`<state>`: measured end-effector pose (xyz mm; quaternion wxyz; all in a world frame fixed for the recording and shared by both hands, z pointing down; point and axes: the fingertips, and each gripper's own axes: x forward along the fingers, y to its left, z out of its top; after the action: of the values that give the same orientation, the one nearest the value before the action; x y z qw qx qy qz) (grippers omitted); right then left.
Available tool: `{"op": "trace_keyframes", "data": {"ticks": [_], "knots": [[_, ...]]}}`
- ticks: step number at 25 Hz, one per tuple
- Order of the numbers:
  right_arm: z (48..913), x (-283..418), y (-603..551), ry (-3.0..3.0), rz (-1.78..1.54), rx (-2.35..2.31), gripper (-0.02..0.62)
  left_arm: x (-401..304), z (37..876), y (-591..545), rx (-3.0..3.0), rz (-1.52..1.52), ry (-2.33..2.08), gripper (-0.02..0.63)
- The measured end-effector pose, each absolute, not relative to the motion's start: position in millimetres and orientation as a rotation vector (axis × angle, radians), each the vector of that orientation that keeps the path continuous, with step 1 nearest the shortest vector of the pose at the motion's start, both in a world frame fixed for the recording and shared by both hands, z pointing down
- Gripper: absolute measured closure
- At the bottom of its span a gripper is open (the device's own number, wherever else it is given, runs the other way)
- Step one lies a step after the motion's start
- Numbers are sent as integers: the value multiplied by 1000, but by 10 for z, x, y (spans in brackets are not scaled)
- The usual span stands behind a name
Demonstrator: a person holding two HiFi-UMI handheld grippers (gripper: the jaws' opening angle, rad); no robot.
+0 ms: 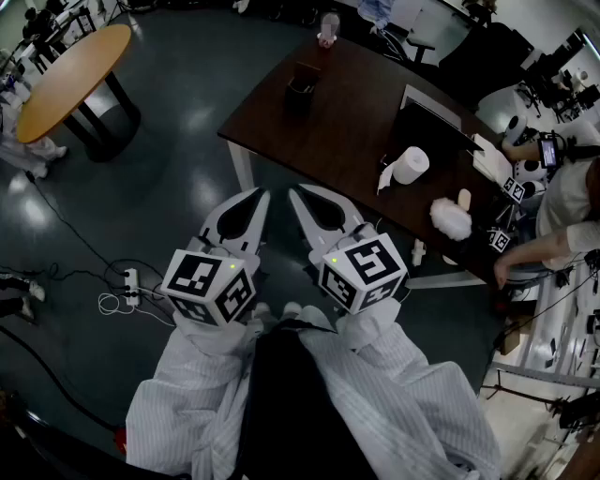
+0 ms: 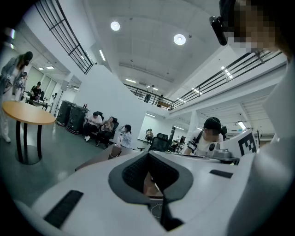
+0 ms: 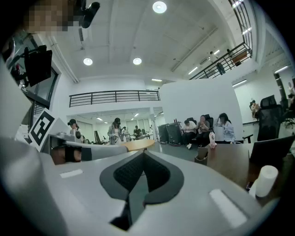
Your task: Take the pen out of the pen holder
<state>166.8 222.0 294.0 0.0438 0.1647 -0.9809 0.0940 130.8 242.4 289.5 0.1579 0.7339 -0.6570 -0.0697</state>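
Note:
The pen holder [image 1: 300, 94] is a small dark box near the far left end of the dark brown table [image 1: 356, 141]; I cannot make out a pen in it. Both grippers are held close to the body, well short of the table. My left gripper [image 1: 263, 193] and right gripper [image 1: 292, 191] stand side by side, both shut with nothing between the jaws. In the left gripper view the left gripper [image 2: 150, 155] points level toward the holder [image 2: 114, 151]. From the right gripper [image 3: 143, 155], the holder [image 3: 201, 155] lies ahead to the right.
On the table stand a laptop [image 1: 427, 127], a tissue roll [image 1: 410, 164], a white fluffy object [image 1: 450, 217] and a bottle [image 1: 329, 28]. A person [image 1: 562, 225] sits at the right. A round wooden table [image 1: 70, 80] is at the far left. Cables and a power strip [image 1: 129, 286] lie on the floor.

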Motion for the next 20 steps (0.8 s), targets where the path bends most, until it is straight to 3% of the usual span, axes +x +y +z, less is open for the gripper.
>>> {"op": "trace_keyframes", "data": {"ticks": [20], "knots": [[2990,1816,2251,-3008,308,478,594,1416,2985,2437,2049,-205,-1913,601]]}}
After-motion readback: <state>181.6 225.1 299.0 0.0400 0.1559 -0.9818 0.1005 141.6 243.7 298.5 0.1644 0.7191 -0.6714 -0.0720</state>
